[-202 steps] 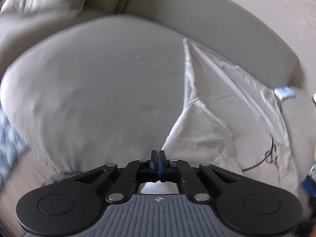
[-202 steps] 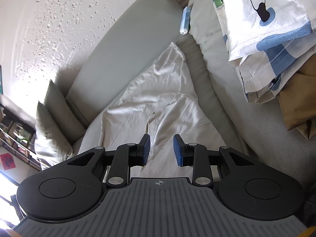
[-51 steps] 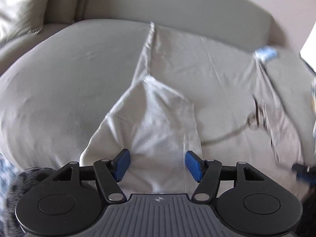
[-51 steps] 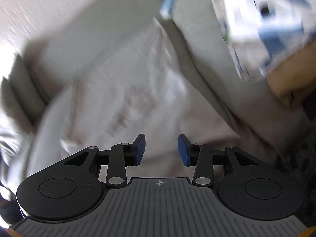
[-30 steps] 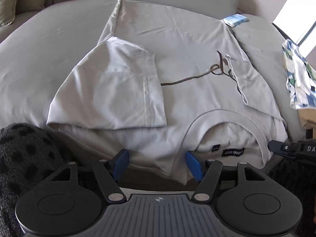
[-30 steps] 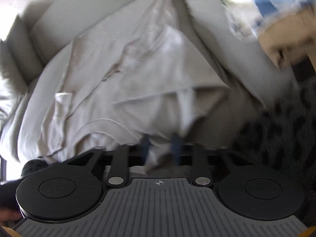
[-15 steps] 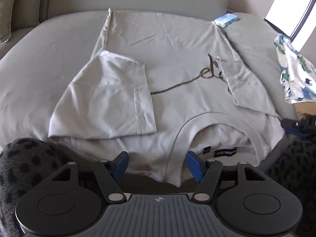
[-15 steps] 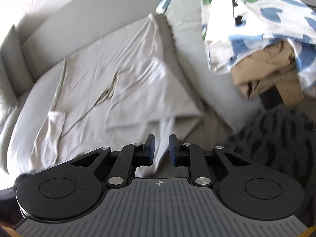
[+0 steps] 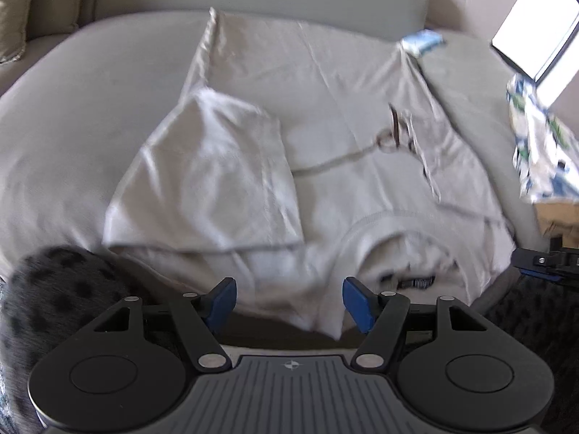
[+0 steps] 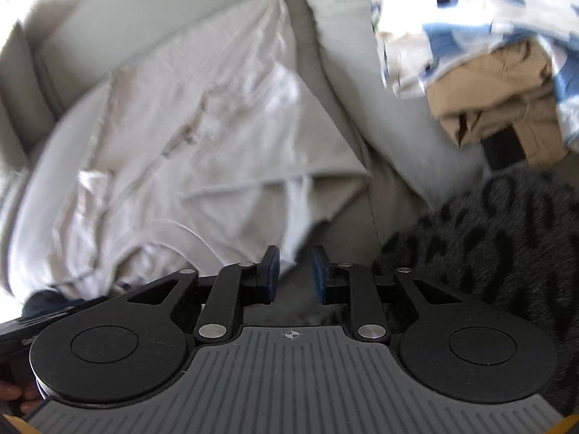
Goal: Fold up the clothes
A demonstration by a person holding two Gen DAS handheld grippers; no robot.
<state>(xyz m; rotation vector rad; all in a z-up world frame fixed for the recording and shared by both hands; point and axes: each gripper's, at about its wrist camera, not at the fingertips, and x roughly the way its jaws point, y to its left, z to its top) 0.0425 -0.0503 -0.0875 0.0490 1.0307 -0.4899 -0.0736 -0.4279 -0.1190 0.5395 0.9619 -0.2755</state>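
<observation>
Left wrist view: a pale grey T-shirt (image 9: 325, 137) is seen spread on a grey sofa (image 9: 90, 115), collar end hanging toward the near seat edge at 6 o'clock, hem toward the backrest at 12 o'clock. One sleeve (image 9: 206, 181) is laid inward over the body at 10 o'clock; the other sleeve (image 9: 452, 166) is laid in at 2 o'clock. A dark cord (image 9: 362, 152) is noted lying across the chest.

The left hand-held gripper (image 9: 289, 303) is held wide apart over the collar edge, nothing between its fingers. The right hand-held gripper (image 10: 293, 275) is held at a narrow gap, just short of the shirt's near corner (image 10: 304, 224); no cloth is gripped.

Step judged: both sleeves lie folded in, so the lengthwise fold is taken to be in hand. Next move is judged to call for both near corners at the collar end to be pinched and carried toward 12 o'clock, kept level so the sleeves are not dragged open. The cord may snag.

Count: one T-shirt spread; two sleeves folded in; one cord; one patterned blue-and-white garment (image 10: 470, 11) heaped on one tan garment (image 10: 495, 97) at 1 o'clock in the right wrist view; two hand-held grippers; one small blue packet (image 9: 421, 41).
</observation>
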